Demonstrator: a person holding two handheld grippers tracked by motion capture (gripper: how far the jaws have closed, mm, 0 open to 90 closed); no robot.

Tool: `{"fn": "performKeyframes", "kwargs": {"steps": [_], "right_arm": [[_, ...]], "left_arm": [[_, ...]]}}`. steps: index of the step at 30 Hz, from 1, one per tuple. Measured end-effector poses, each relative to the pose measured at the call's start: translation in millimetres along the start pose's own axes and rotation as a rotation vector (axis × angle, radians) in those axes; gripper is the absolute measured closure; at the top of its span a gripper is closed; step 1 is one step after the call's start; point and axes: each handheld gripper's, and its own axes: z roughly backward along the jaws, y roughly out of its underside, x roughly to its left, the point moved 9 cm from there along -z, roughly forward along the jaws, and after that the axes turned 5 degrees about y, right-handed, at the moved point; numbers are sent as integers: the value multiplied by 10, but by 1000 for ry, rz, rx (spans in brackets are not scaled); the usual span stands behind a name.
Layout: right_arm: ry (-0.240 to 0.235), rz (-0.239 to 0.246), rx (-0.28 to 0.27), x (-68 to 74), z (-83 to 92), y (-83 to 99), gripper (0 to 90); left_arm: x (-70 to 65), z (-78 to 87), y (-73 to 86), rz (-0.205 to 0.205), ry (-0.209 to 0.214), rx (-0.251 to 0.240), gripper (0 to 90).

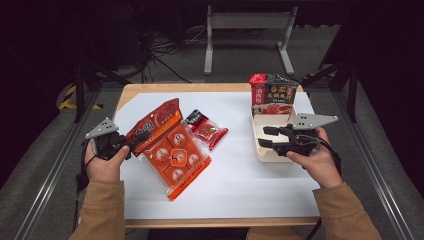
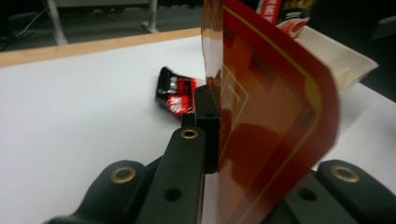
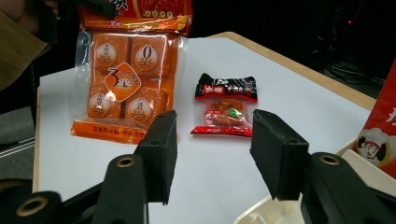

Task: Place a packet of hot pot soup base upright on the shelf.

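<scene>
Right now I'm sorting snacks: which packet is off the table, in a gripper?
The big orange packet, pinched at its top by the left gripper; the small red packet lies flat.

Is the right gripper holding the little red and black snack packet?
No, the right gripper has open jaws with nothing between them, and the small snack packet lies on the white table beyond them.
</scene>
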Motion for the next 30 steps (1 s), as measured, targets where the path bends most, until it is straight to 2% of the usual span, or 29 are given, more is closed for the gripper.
{"fn": "performKeyframes", "kwargs": {"steps": [2, 5, 6, 7, 11, 18, 26, 30], "right_arm": [[-3, 5, -7, 15, 6, -25, 508], [-8, 17, -13, 33, 11, -50, 501], [-8, 17, -13, 33, 11, -50, 501], [-9, 22, -12, 40, 7, -54, 498], [-7, 55, 0, 73, -37, -76, 496], [-20, 76, 3, 139, -93, -150, 469], [-71, 96, 16, 280, -233, -197, 448], [-88, 107, 20, 334, -297, -237, 432]], "left_arm": [[-94, 0, -51, -18, 19, -10, 900], [-246, 6, -133, -67, 55, -17, 900], [-246, 6, -133, -67, 55, -17, 900], [-309, 4, -156, -68, 70, -24, 900], [-453, 11, -210, -104, 101, -25, 900], [-639, 25, -279, -170, 139, -28, 900], [-808, 40, -333, -241, 166, -22, 900], [-878, 52, -365, -263, 177, -29, 900]]}}
